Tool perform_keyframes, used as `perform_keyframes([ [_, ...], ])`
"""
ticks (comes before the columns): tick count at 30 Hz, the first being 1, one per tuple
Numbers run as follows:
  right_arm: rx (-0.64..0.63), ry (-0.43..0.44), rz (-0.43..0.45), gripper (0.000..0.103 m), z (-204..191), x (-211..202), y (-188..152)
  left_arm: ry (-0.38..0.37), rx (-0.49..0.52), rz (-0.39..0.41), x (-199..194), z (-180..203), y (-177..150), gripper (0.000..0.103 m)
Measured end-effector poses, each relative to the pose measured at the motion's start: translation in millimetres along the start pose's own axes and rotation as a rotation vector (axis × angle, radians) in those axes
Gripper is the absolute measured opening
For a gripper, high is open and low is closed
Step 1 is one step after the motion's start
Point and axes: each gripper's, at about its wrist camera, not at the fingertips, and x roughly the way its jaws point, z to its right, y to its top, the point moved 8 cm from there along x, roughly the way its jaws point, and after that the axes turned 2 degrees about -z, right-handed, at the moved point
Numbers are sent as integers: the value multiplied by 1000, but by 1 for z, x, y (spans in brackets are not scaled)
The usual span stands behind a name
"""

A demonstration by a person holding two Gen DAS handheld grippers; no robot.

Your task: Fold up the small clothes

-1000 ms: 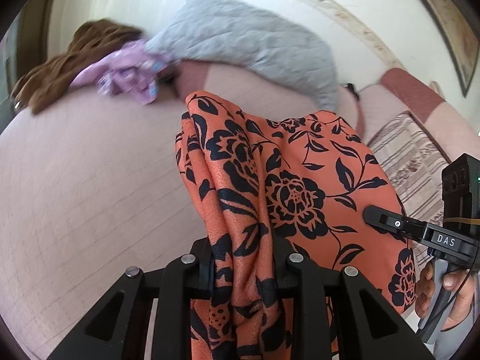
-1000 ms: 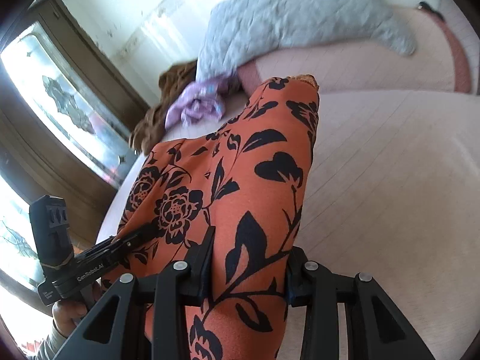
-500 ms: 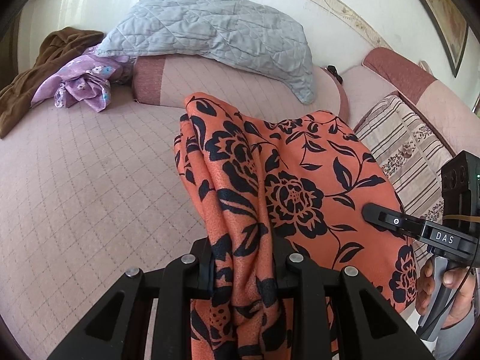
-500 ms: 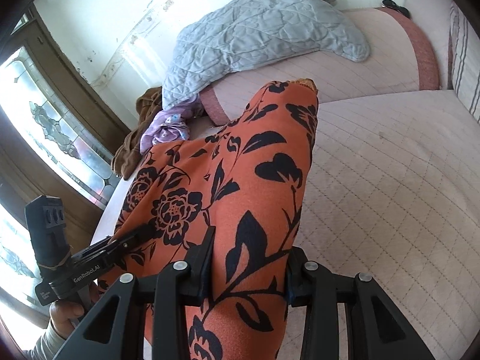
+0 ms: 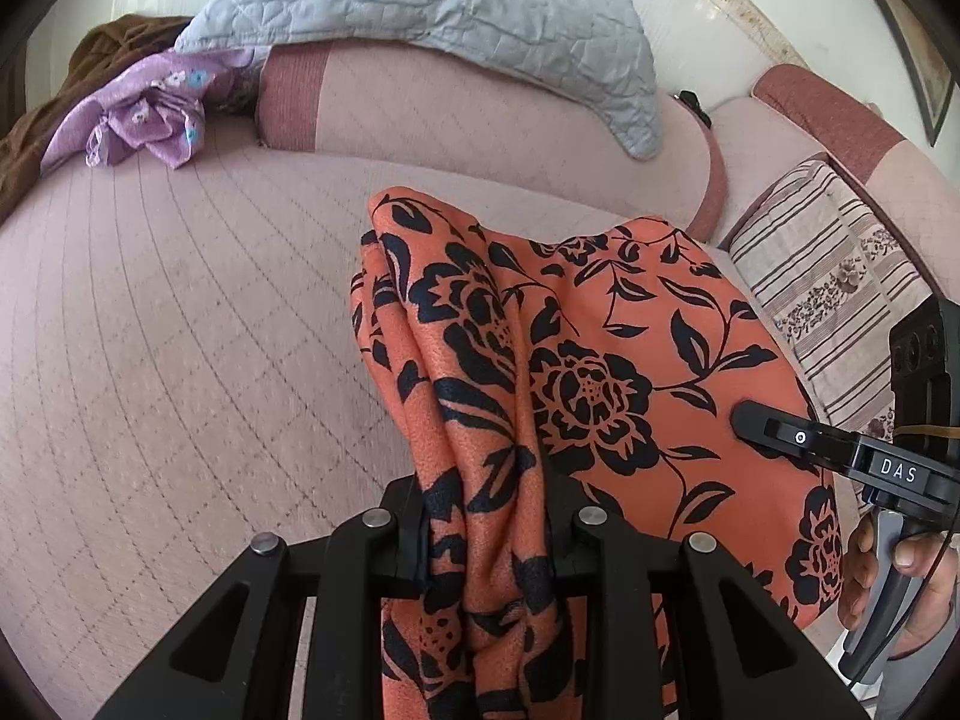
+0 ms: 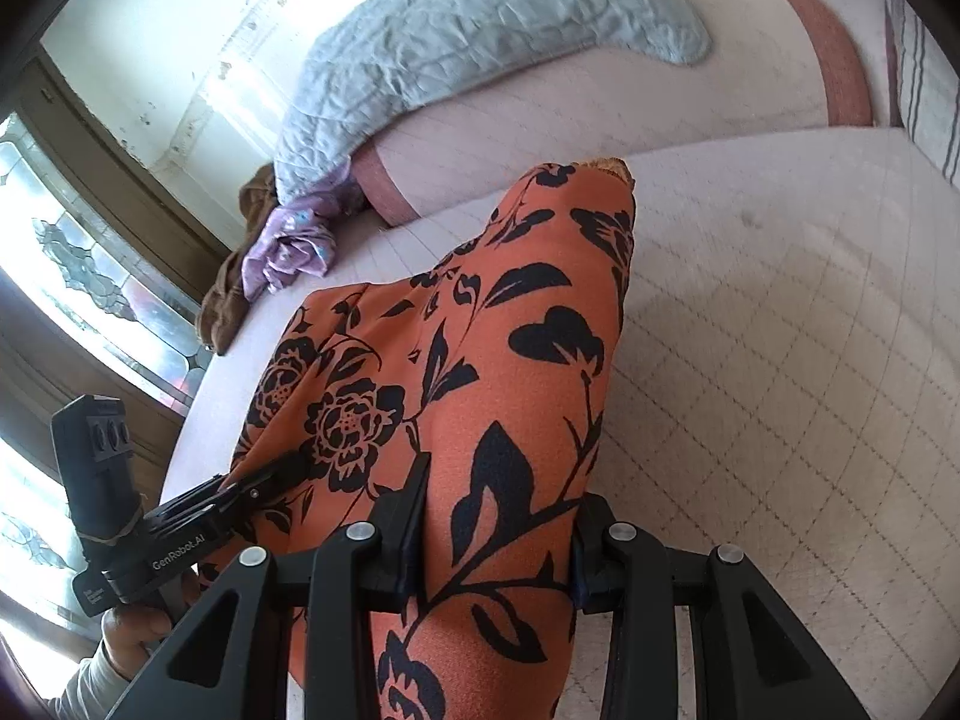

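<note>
An orange garment with a black flower print (image 5: 600,360) hangs stretched between both grippers above a pink quilted bed. My left gripper (image 5: 486,528) is shut on a bunched edge of it. My right gripper (image 6: 498,522) is shut on the other edge of the garment (image 6: 468,372). The right gripper also shows at the right of the left wrist view (image 5: 780,432), and the left gripper shows at the lower left of the right wrist view (image 6: 264,480). The cloth's far end droops toward the bed.
The pink quilted bed (image 5: 180,360) lies under the garment. A grey quilt (image 5: 450,6) lies over a pink bolster (image 5: 420,114) at the back. A crumpled purple garment (image 5: 150,114) and a brown one (image 5: 36,120) lie at back left. A striped cushion (image 5: 828,264) is at right.
Both grippers have tilted down toward the bed with the garment still held between them. The bolster and quilt now sit higher in both views.
</note>
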Motion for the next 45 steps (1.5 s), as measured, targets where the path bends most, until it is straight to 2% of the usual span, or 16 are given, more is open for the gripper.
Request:
perform_keyframes([
  [11,-3,13,-11,39,2,5,0,-10,-14,24,-25,-1,1,27],
  [19,-56,42,34,39,-25,-18,9,-11,-11,94,-59,-2,8,27],
  [23,-46,49,20,39,-22,-11,9,19,4,38,-38,-5,1,30],
  [24,-29,48,-5,42,-14,-2,4,33,1,1,-26,-7,-3,32],
  [26,33,41,-69,48,3,15,-6,80,-31,-120,0,-19,-21,39],
  [27,85,7,-115,49,18,26,-14,88,-51,-157,6,-25,-29,41],
  [29,123,-75,-154,56,38,33,-27,54,-92,-116,-7,-32,-32,49],
  [30,126,-71,-124,60,40,27,-29,70,-99,-93,-17,-35,-32,51],
  [34,72,-152,-65,60,32,-1,-27,66,-101,-10,-50,-35,-29,56],
  [36,25,-145,-9,61,12,-19,-20,68,-98,17,-61,-34,-32,59],
  [37,15,-134,9,62,5,-23,-19,72,-94,20,-63,-34,-35,60],
  [39,-7,-97,49,72,-15,-33,-20,75,-97,6,-64,-32,-45,60],
  [41,-1,-44,49,75,-25,-31,-26,74,-96,-22,-57,-33,-53,60],
  [43,46,-3,-9,76,-23,-15,-42,94,-76,-82,-41,-35,-66,60],
  [45,119,-7,-90,76,-7,5,-61,95,-64,-108,-36,-37,-73,60],
])
